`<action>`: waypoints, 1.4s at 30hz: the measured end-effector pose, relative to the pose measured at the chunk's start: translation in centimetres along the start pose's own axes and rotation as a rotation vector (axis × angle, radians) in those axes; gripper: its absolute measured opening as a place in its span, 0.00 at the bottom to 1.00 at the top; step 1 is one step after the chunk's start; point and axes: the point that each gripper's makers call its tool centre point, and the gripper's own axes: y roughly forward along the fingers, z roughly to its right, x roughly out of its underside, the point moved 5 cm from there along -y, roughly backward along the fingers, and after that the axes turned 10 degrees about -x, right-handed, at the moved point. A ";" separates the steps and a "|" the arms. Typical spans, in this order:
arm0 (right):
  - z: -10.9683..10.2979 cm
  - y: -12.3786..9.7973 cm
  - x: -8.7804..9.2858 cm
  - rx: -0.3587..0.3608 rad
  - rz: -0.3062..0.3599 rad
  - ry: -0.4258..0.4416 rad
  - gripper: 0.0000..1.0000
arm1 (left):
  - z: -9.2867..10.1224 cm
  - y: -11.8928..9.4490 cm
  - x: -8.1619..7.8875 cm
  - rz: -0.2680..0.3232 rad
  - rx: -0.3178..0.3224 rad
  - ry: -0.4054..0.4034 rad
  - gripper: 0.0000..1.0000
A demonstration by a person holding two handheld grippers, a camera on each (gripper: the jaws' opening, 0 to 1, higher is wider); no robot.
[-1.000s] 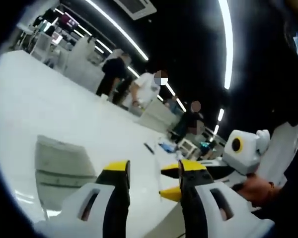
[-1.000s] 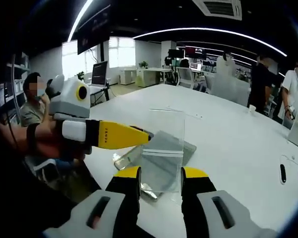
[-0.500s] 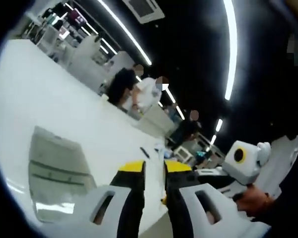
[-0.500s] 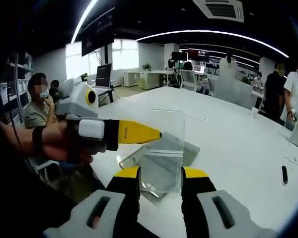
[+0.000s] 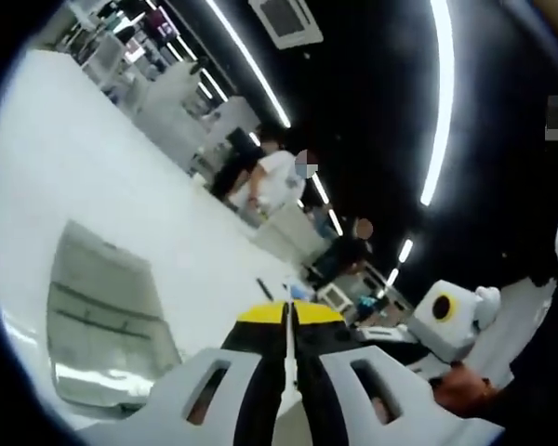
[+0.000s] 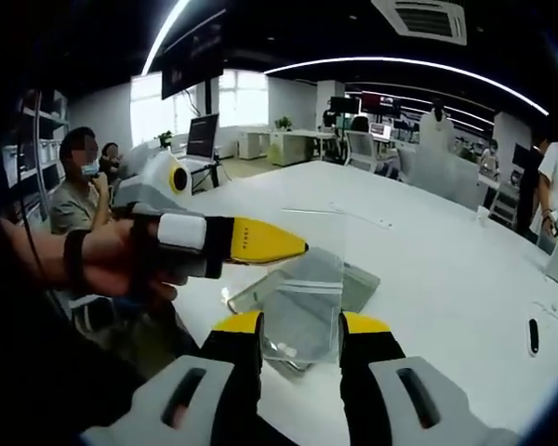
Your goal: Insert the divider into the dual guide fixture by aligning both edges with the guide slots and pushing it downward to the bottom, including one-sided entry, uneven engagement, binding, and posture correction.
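Right gripper view: closest to us, our right gripper (image 6: pixel 300 327) rose from the bottom with its yellow-tipped jaws spread apart and nothing between them. Just beyond the tips, a clear plastic divider (image 6: pixel 304 279) stood upright on a grey fixture (image 6: pixel 358 282) lying on the white table (image 6: pixel 428 260). Our left gripper (image 6: pixel 298 248) reached in from the left, its yellow tip touching the divider's upper left edge. We could not tell from here whether it pinched the sheet. Farther off, people sat at the left and stood at the right. In the left gripper view, our left gripper (image 5: pixel 289 314) had its jaws pressed together, with only a thin pale line between them. The clear divider (image 5: pixel 102 316) appeared to the left of the jaws, above the table (image 5: pixel 65 158).
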 end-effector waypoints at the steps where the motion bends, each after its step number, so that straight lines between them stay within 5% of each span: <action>1: 0.0 0.1 0.1 -0.001 0.000 0.000 0.28 | -0.1 0.0 0.0 -0.003 0.001 -0.007 0.00; 8: -0.6 0.3 0.6 -0.048 -0.034 -0.002 0.21 | -0.3 -0.6 -0.2 0.011 -0.004 0.000 0.00; 20: -0.6 0.7 0.6 -0.126 0.005 0.031 0.26 | -0.7 -1.2 -0.6 0.013 -0.016 0.029 0.00; 42: 0.1 0.7 -0.8 -0.247 0.215 0.266 0.25 | -0.4 -1.8 -0.4 -0.010 0.039 0.037 0.00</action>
